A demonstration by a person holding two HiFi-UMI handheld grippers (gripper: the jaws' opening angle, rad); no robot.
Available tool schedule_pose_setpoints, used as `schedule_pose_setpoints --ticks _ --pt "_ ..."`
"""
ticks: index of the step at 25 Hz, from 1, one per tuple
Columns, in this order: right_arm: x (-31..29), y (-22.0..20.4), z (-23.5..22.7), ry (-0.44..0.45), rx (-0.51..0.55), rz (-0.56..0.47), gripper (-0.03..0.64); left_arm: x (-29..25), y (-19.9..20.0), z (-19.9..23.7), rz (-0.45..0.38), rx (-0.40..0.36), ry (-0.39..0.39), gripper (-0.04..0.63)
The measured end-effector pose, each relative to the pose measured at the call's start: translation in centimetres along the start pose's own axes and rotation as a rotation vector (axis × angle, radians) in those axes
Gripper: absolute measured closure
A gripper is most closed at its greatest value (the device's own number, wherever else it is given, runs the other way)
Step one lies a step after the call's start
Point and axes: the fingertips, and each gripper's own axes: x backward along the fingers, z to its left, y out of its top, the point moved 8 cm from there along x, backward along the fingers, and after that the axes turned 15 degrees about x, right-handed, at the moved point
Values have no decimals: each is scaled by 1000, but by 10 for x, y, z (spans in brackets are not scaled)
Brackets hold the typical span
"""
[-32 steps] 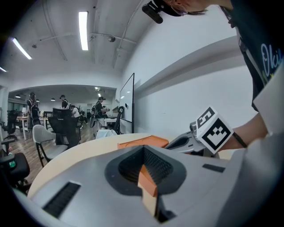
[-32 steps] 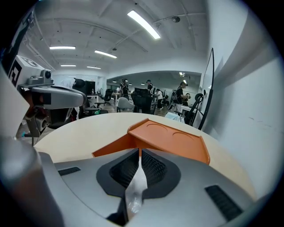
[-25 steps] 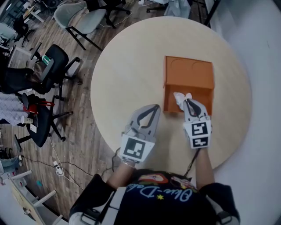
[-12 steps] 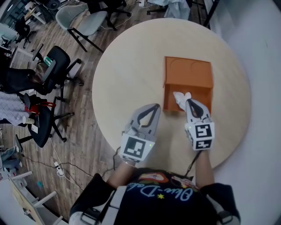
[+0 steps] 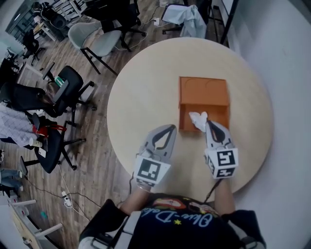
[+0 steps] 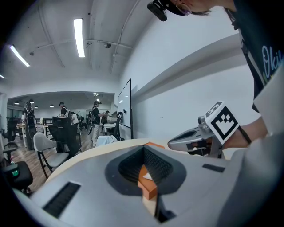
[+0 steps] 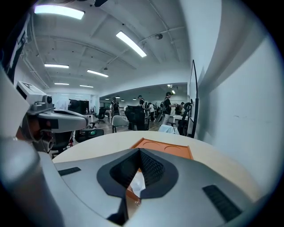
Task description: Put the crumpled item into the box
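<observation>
The orange box lies open on the round table, its lid folded away from me. The crumpled white item rests inside the box near its front wall. My right gripper hovers over that front wall, jaws shut, its tip beside the item. In the right gripper view the item shows below through the hollow between the jaws, not pinched. My left gripper is shut and holds nothing, just left of the box's front corner.
Office chairs and a grey chair stand on the wood floor left of the table. Another chair with a pale cloth is at the far side. A white wall runs along the right.
The right gripper has drawn back a little toward me. The crumpled item stays in the box. The head view has shifted slightly.
</observation>
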Motion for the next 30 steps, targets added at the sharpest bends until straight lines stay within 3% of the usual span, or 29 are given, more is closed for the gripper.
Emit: schedule_pose_setpoints --ticks 11,30 --pt "54 17 -2 -45 -1 -116 617 25 16 -31 -32 4 -11 603" --pt "127 21 21 -21 2 -231 617 68 21 -91 -80 -10 -46 603"
